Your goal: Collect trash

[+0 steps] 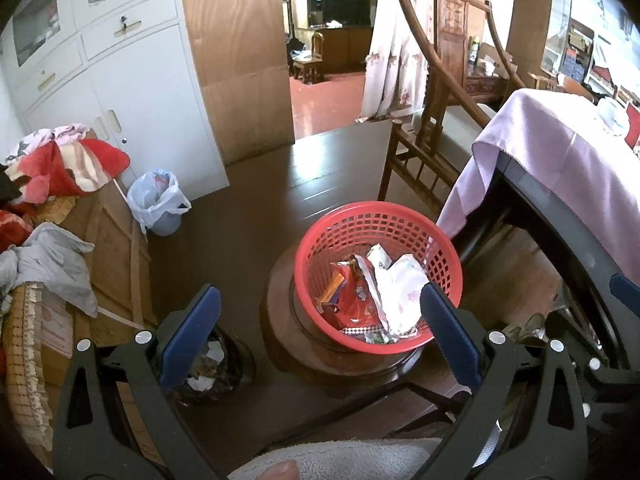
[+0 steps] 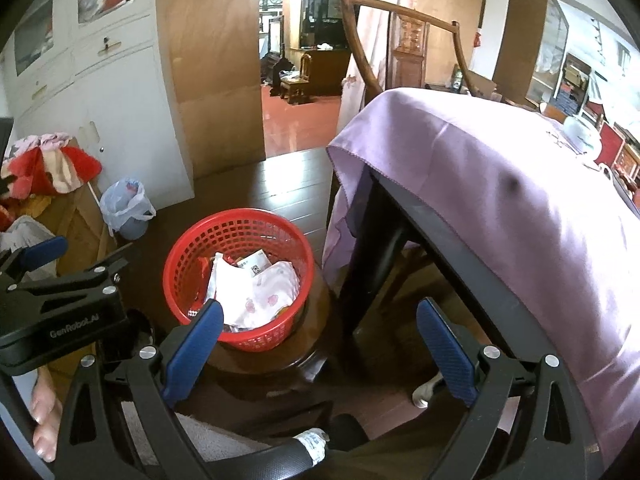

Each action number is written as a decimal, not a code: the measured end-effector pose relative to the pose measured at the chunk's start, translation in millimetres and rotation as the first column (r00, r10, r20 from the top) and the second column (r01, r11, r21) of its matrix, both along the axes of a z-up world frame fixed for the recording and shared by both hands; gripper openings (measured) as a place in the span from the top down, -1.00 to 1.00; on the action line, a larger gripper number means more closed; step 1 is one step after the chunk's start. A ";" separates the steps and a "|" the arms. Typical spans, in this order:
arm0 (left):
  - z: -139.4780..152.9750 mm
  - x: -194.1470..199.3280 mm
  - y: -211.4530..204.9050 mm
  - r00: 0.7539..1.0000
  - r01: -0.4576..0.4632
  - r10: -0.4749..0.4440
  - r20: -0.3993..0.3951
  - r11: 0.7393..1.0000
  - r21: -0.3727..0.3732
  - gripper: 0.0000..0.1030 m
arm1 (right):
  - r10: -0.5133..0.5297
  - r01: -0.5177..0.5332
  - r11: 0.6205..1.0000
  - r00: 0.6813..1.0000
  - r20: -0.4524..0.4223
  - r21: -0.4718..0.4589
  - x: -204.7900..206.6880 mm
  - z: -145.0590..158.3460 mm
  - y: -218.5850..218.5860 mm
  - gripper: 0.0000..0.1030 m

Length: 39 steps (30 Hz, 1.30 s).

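Observation:
A red plastic mesh basket [image 1: 400,224] stands on a round dark wooden stool [image 1: 288,344]. It holds crumpled wrappers [image 1: 384,296]: a red snack bag and white pink-printed packaging. The basket also shows in the right wrist view [image 2: 240,228] with the wrappers [image 2: 260,292] inside. My left gripper [image 1: 320,332] is open and empty, hovering just before and above the basket. My right gripper [image 2: 320,348] is open and empty, to the right of the basket, near the table leg. The left gripper's body shows in the right wrist view [image 2: 60,300].
A table with a purple cloth [image 2: 500,184] stands right of the basket. A wooden chair [image 1: 432,128] is behind. A small bin with a white bag [image 1: 160,204] stands by the white cabinet [image 1: 120,80]. Clothes [image 1: 60,168] pile on boxes at left. A dark bin with scraps [image 1: 208,368] is below.

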State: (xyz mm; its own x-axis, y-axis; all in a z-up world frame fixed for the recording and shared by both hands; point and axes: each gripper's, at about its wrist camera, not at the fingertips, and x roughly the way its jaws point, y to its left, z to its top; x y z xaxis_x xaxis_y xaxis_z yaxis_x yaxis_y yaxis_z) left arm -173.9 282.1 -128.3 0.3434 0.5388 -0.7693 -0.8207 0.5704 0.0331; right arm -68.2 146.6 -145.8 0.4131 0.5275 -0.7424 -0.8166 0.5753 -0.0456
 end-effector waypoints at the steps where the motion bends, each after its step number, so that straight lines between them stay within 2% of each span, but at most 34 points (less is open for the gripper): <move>1: 0.0 0.3 -0.1 1.000 0.003 -0.003 -0.001 1.000 0.001 -0.87 | -0.004 0.004 1.000 1.000 -0.011 0.004 2.1 0.0 -0.7 -0.85; 7: -1.0 0.9 0.5 1.000 -0.002 0.002 0.001 1.000 -0.005 -0.87 | -0.005 0.005 1.000 0.999 -0.053 0.010 6.5 -3.7 0.8 -0.85; 39: -6.1 -3.9 4.3 1.000 -0.019 0.019 -0.006 1.000 -0.023 -0.87 | 0.000 0.000 1.000 0.999 -0.048 0.014 2.5 -3.6 2.7 -0.86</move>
State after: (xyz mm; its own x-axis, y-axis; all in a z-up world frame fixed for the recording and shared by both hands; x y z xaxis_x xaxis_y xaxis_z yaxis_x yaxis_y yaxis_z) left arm -177.7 286.4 -134.4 0.3287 0.5271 -0.7836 -0.8311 0.5556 0.0251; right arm -65.6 149.3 -149.4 0.3772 0.5377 -0.7541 -0.8177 0.5756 0.0013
